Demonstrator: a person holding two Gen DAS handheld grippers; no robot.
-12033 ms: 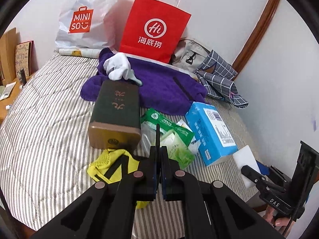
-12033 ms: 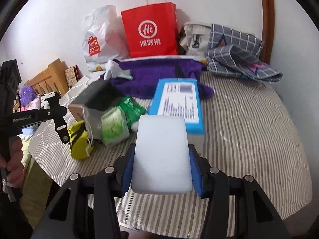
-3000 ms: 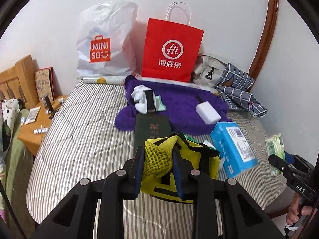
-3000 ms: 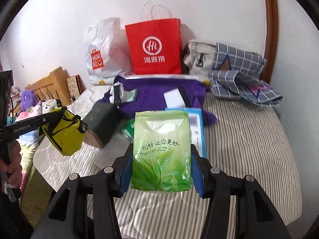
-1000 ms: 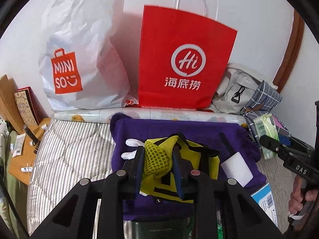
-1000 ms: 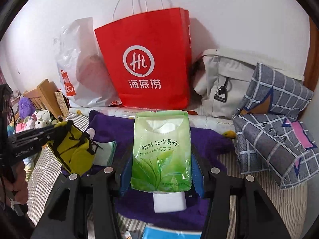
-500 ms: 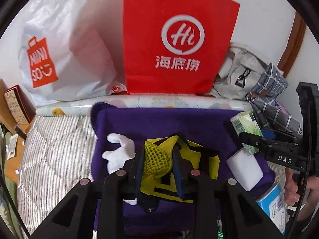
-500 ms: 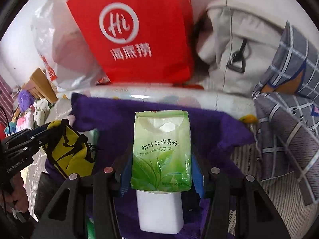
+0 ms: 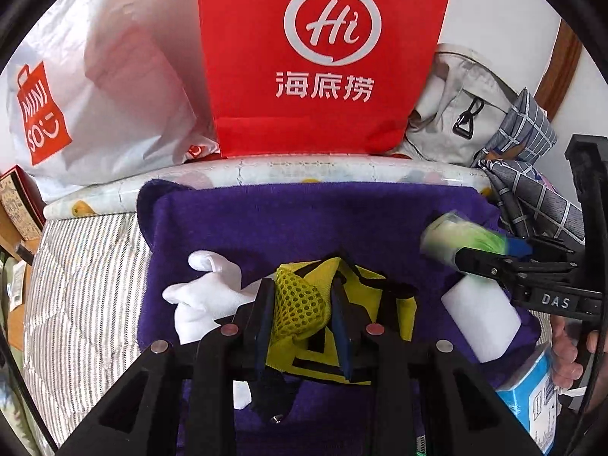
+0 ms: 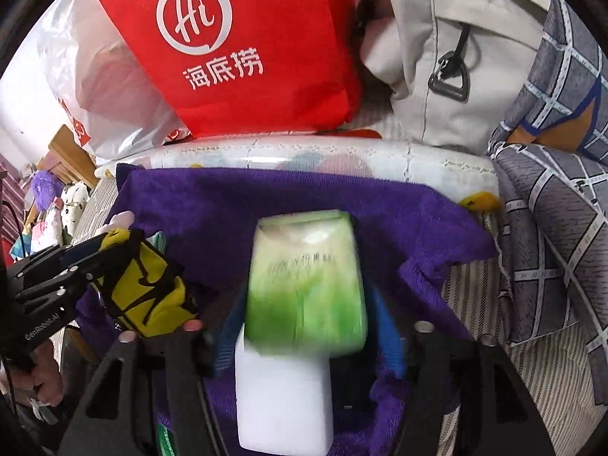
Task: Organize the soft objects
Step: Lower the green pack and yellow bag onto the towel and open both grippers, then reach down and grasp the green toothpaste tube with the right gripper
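Note:
My left gripper is shut on a yellow mesh pouch with black trim, held low over a purple towel. It shows at the left of the right wrist view. My right gripper stands with its blue pads spread, and a blurred green tissue pack is between them, slipping free over the towel. A white sponge block lies under it. A white glove lies on the towel's left.
A red paper bag and a white Miniso bag stand against the wall behind the towel. A beige backpack and grey checked cloth lie at the right. A blue tissue box sits at the lower right. The bed is striped.
Both grippers moved forward and down over the purple towel. The right gripper's jaws opened and the green tissue pack, held firmly before, now blurs as it drops loose.

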